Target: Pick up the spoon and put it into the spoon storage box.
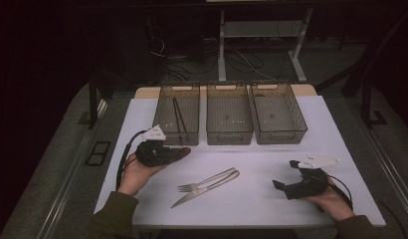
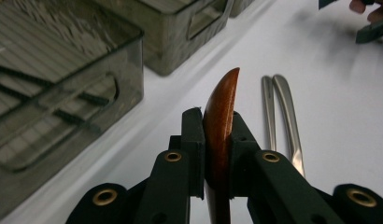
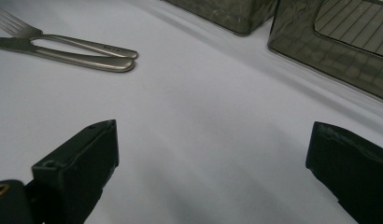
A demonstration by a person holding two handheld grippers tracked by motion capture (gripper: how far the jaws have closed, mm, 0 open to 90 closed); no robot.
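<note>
**Left gripper clamps wooden utensil, right gripper gapes over counter**

White counter (image 1: 271, 199), dim room behind: dark floor, loose cables, white legs of another desk.

Counts: three smoky see-through bins (image 1: 229, 114) in a row at the far edge; one fork (image 1: 204, 181) and one knife (image 1: 202, 191) side by side mid-counter; one pair of dark chopsticks (image 1: 179, 119) in the leftmost bin; two grippers.

Left gripper (image 1: 164, 153), just in front of the left bin and above the counter, fingers (image 2: 193, 140) narrow, pressed on a reddish-brown wooden utensil (image 2: 220, 121) whose rounded tip sticks out past them. Right gripper (image 1: 280, 185) low over the counter's right side, fingers (image 3: 87, 158) wide apart, nothing between.

High view gives the whole layout and both hands. Left gripper view gives the grip close up, the wood's colour and the chopsticks through the bin wall. Right gripper view gives bare counter between its fingers, the fork and knife handles at upper left, bin corners at upper right.
</note>
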